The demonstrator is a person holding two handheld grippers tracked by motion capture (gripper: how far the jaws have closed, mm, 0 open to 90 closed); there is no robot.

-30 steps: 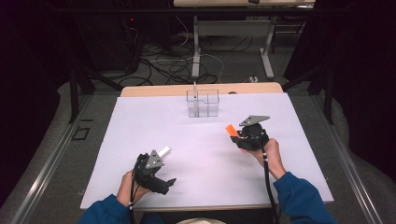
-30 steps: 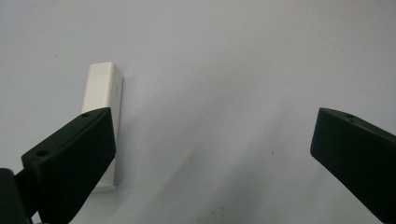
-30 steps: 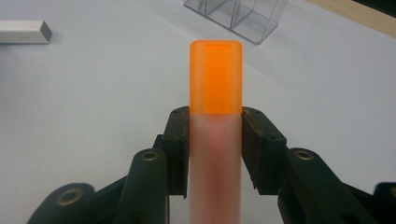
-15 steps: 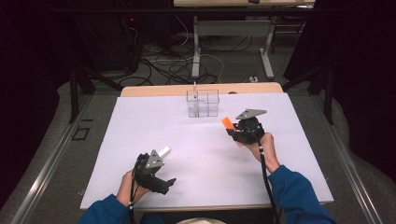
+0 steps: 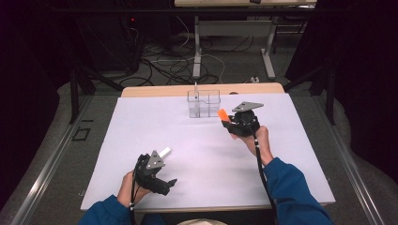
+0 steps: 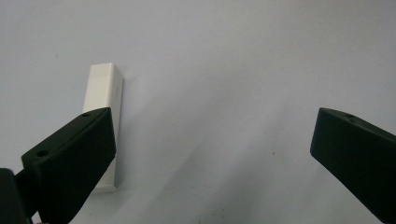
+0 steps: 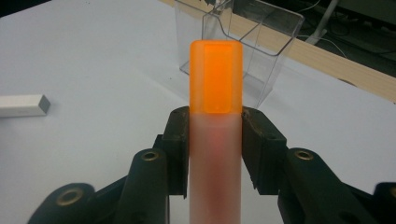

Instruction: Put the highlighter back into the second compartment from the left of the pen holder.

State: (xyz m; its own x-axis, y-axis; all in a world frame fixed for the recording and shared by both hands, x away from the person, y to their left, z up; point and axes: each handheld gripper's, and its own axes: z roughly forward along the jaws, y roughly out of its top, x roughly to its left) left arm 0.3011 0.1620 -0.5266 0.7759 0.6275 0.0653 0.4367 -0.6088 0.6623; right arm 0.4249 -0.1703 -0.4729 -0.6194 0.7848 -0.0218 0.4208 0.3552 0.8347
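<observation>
2 grippers: right gripper (image 7: 215,140) clenched on the orange marker (image 7: 215,84) near the clear holder (image 5: 203,103); left gripper (image 6: 212,154) released beside the white block (image 6: 106,116).

the table (image 5: 141,140) is covered by a white sheet, with a strip of light wood showing along its far edge (image 5: 155,90). beyond it the grey floor (image 5: 225,70) carries a tangle of black and white cables (image 5: 169,61) around the pale metal legs (image 5: 197,51) of a second wooden table (image 5: 244,3) at the top of the high view. the room around is dark, black stands (image 5: 82,79) flank the table on both sides, and a metal rail (image 5: 51,159) runs along the floor at the left.
</observation>
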